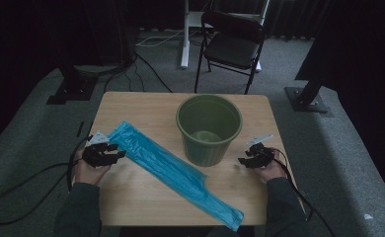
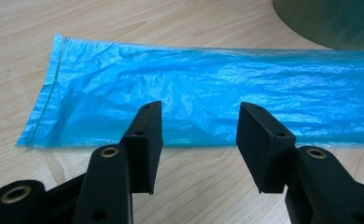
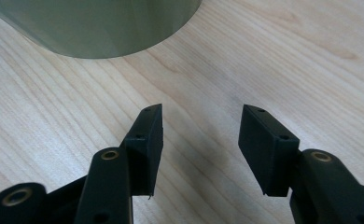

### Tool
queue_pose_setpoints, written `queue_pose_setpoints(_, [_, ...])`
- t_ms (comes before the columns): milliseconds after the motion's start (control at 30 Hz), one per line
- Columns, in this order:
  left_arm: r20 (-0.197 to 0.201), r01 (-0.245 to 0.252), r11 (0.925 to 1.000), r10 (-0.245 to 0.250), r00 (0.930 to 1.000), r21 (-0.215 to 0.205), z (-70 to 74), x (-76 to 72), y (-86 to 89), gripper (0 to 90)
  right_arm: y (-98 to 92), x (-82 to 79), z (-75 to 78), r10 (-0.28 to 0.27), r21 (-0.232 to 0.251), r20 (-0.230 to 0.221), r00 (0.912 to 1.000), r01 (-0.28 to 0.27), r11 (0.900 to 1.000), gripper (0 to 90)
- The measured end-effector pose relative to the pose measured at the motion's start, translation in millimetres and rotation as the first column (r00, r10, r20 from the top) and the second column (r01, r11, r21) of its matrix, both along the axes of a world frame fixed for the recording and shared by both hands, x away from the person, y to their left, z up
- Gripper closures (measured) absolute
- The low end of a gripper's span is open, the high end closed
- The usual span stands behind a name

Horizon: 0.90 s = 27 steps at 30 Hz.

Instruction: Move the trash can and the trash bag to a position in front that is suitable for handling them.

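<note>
While no lettering can be read on anything here, the pale wooden table (image 1: 131, 197) shows fine straight grain. A ribbed, olive plastic bucket (image 1: 209, 129) stands near its far edge. The long, crinkled blue plastic bag (image 1: 171, 170) lies flat, diagonal, just ahead of the left gripper (image 1: 112, 151). The right gripper (image 1: 244, 161) hovers beside the bucket. Both stand wide, empty.

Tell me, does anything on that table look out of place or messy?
Nothing stands out. The blue plastic bag lies flat and slantwise across the table, its near end poking past the front edge. The green bucket stands upright.
</note>
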<state>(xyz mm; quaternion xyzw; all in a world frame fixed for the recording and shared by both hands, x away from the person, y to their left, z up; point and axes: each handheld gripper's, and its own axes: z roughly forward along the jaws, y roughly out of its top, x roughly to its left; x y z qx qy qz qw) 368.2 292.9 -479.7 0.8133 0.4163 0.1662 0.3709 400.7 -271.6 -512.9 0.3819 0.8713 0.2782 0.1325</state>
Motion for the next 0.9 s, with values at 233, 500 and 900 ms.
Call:
queue_pose_setpoints(233, [0.007,-0.009,1.0,0.009,0.9999,0.003,0.7,-1.2,-0.3,49.4,0.1,-2.5,3.9,-0.002,0.003,0.04,0.9992,0.002,1.0,49.5])
queue_pose_setpoints(500, [-0.038,0.028,0.9991,-0.029,0.9988,-0.031,-9.4,2.7,-8.9,49.5,2.4,-3.5,5.1,0.008,0.006,0.054,0.9985,-0.008,1.0,50.1])
queue_pose_setpoints(900, [-0.085,0.072,0.9969,-0.07,0.994,0.032,-24.4,10.7,-27.2,50.7,5.7,-4.5,5.6,0.019,0.006,0.061,0.998,-0.019,1.0,48.2])
